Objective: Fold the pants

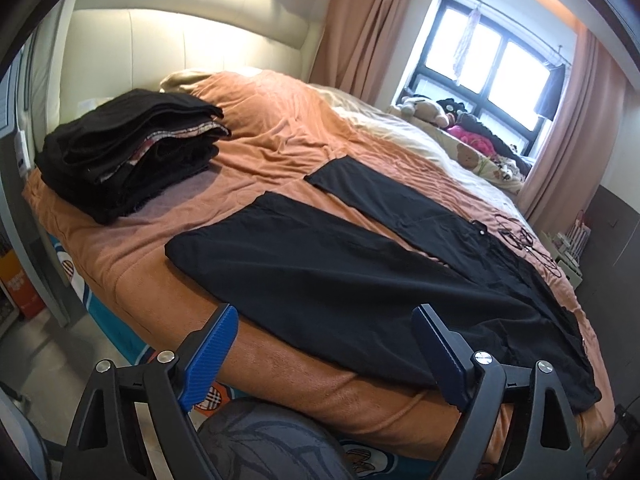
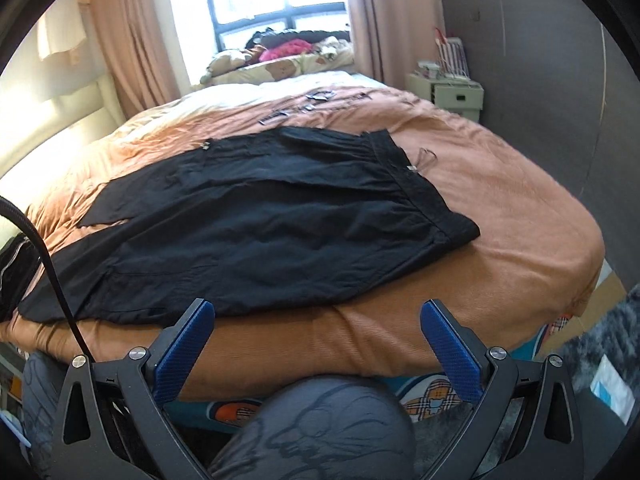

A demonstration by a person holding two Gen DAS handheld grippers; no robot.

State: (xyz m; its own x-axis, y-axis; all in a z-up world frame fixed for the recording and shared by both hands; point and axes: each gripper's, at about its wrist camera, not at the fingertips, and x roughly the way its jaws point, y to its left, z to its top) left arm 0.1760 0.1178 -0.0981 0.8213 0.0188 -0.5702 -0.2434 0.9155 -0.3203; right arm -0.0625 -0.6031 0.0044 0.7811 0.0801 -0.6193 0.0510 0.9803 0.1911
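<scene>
Both your left gripper (image 1: pixel 324 322) and right gripper (image 2: pixel 318 318) stand open, holding nothing. Lower them onto the near edge of the black cloth pants (image 1: pixel 340 280) spread flat on the orange bed cover (image 1: pixel 276 136), pinch only one layer, then lift evenly.

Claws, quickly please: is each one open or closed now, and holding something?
Left claw: open, holding nothing, near the black pants.
Right claw: open, holding nothing.

The pants (image 1: pixel 360 276) lie spread flat on the bed (image 1: pixel 280 140), in the middle of the frame. A stack of folded clothes (image 1: pixel 128 152) sits at upper left, and stuffed toys (image 1: pixel 424 108) behind, under the window (image 1: pixel 492 60).
</scene>
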